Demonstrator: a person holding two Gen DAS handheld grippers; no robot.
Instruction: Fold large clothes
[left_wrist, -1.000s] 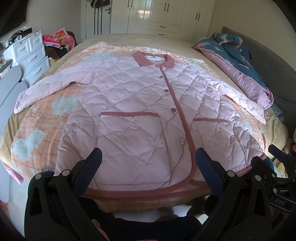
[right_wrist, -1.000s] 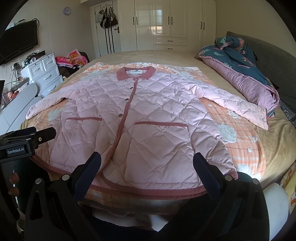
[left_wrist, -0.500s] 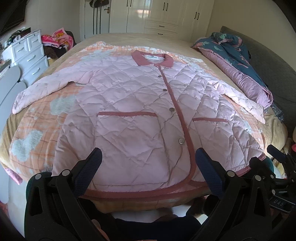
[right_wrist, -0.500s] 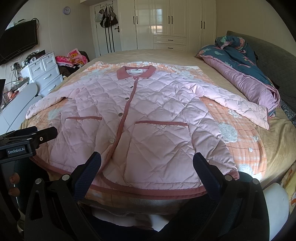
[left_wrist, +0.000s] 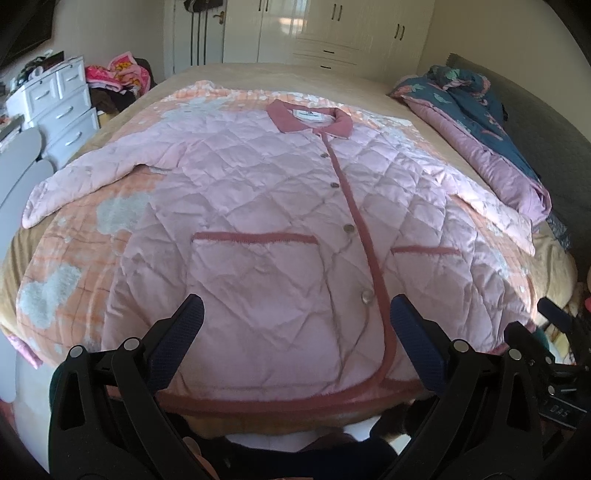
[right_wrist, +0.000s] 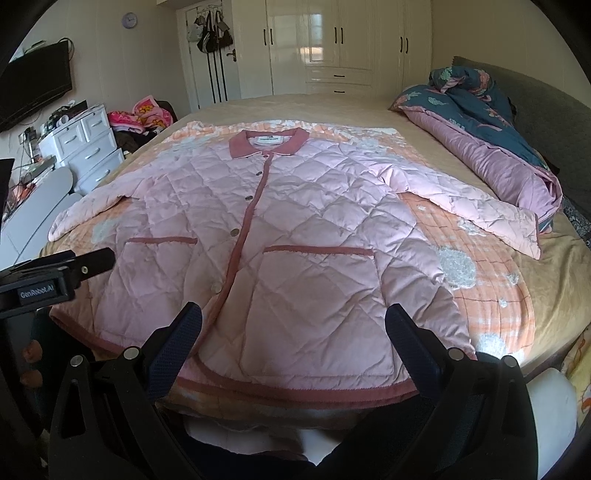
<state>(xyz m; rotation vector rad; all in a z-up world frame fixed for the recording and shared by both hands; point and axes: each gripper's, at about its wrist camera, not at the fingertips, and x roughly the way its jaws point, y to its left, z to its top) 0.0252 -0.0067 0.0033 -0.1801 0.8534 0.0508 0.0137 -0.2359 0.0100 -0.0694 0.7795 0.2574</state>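
Jacket flat on bed, buttoned, sleeves out, nothing folded. Left tool and right tool spread wide, empty, hem just ahead.

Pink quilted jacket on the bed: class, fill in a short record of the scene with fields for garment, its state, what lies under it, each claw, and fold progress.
garment: pink quilted jacket with darker pink collar
state: spread flat, front up, buttoned, sleeves out to both sides
underneath: orange patterned blanket on the bed
left claw: open, holding nothing, above the hem
right claw: open, holding nothing, above the hem
fold progress: not yet started
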